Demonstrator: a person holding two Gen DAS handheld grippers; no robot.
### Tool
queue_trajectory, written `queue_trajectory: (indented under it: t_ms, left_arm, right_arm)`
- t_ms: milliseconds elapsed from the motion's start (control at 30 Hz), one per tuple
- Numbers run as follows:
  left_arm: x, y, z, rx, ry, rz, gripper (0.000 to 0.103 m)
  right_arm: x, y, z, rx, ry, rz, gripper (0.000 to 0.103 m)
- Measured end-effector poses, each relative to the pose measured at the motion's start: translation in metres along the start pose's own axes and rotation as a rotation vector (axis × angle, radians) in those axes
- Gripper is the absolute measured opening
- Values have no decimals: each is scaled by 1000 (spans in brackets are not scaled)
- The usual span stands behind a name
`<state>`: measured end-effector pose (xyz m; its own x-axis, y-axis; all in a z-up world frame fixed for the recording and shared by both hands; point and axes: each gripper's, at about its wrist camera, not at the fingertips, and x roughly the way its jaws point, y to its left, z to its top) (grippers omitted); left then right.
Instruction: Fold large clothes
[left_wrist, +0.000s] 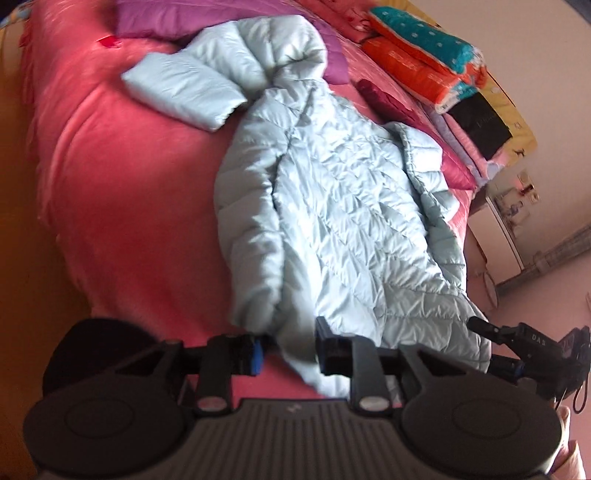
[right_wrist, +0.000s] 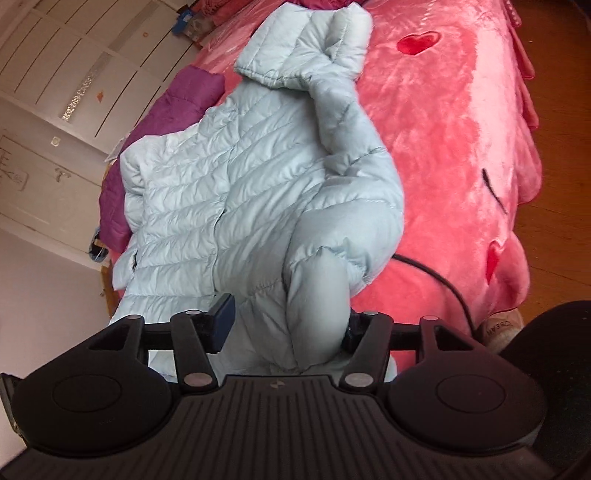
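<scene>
A pale blue puffer coat lies lengthwise on a pink plush bedspread, hem toward the two grippers, hood at the far end.

From the left: the left gripper has its fingers part-way apart around a bottom corner of the hem, seemingly not pinching it; the right gripper stands with fingers wide apart around a bunched fold of sleeve and hem, the pads apparently clear of it. The coat looks light, puffy and springy, its shiny shell likely slick, so folds may slide or puff open. The stitched hem and cuffs look like the surest places to grip. A purple garment lies under its far side.
</scene>
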<state>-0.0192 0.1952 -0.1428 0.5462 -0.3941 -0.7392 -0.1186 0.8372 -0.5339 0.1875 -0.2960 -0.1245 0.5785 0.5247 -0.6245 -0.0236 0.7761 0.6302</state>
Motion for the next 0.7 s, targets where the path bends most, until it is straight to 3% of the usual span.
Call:
queue_trajectory:
  t_ms: [33, 67, 167, 333, 500, 600, 700]
  left_arm:
    - [-10, 2, -3, -9, -9, 8, 45]
    - [-17, 2, -4, -3, -29, 16, 49]
    - [-39, -3, -1, 38, -95, 46, 54]
    - [-37, -31, 14, 139, -174, 27, 64]
    - [-4, -72, 25, 252, -197, 10, 66]
    - [20, -95, 26, 350, -223, 20, 72]
    - [50, -108, 24, 409, -201, 35, 72]
  right_arm:
    - [-9, -1, 2, -14, -44, -48, 95]
    - [-16, -3, 4, -26, -81, -84, 100]
    - [-29, -3, 9, -49, -169, -113, 102]
    - [-20, 32, 11, -200, -258, -20, 101]
    - [23, 58, 11, -334, -209, 29, 100]
    - [49, 61, 8, -404, -153, -44, 96]
    - [62, 53, 7, -441, -92, -129, 92]
